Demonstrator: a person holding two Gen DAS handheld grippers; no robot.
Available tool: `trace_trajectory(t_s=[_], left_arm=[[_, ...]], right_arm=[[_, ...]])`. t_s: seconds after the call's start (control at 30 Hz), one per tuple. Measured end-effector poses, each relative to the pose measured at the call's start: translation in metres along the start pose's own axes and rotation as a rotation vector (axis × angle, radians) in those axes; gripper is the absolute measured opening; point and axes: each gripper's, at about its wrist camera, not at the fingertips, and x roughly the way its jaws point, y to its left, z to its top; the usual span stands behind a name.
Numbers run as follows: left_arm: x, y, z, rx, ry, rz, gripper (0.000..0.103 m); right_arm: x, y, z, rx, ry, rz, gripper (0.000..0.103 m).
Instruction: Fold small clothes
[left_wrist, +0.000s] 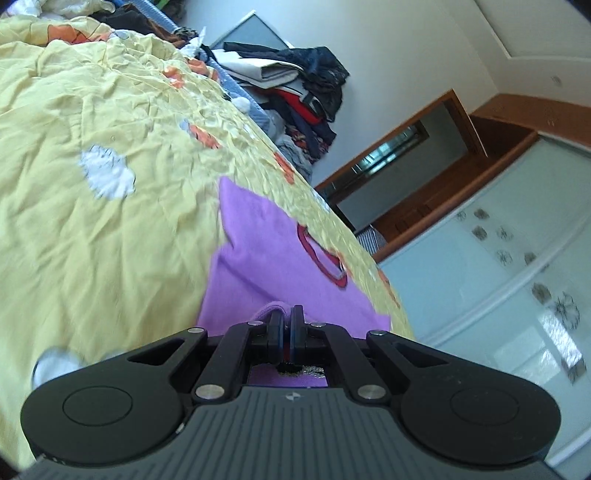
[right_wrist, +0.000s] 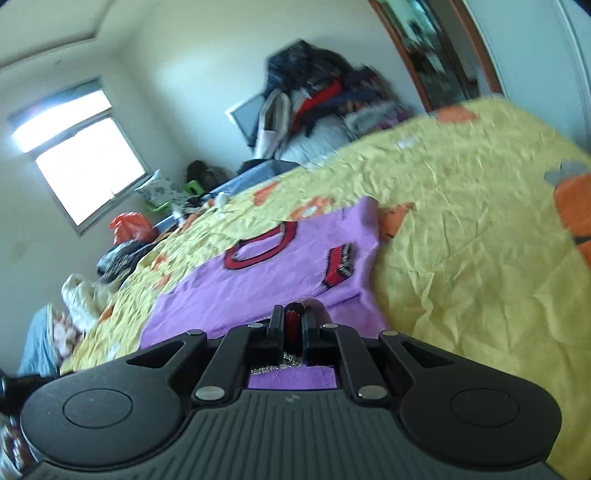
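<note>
A small purple garment (left_wrist: 258, 258) with red and black trim lies on the yellow bedsheet (left_wrist: 92, 221). My left gripper (left_wrist: 287, 314) is shut on a bunched purple edge of it, lifted a little off the sheet. In the right wrist view the same purple garment (right_wrist: 266, 273) spreads flat ahead, showing a red-trimmed neck hole (right_wrist: 262, 245) and a red cuff (right_wrist: 338, 267). My right gripper (right_wrist: 293, 312) is shut on a red and black trimmed edge of the garment. Both views are tilted and blurred.
A tall pile of dark and red clothes (left_wrist: 295, 85) is heaped beyond the bed's far edge, also in the right wrist view as a pile of clothes (right_wrist: 317, 96). A wooden door frame (left_wrist: 413, 147) and glass wardrobe doors (left_wrist: 498, 277) stand to the right. Bags sit under a window (right_wrist: 77, 155).
</note>
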Motion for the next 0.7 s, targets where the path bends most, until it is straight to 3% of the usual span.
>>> trace_trajectory(t_s=[0.23, 0.7], left_arm=[[0.060, 0.005, 0.046, -0.051, 0.028, 0.035, 0.002], [0.157, -0.004, 0.104, 0.016, 0.116, 0.113, 0.002]], right_arm=[[0.051, -0.026, 0.031, 0.115, 0.060, -0.022, 0.008], [0.115, -0.059, 0.083, 0.175, 0.131, -0.066, 0.008]])
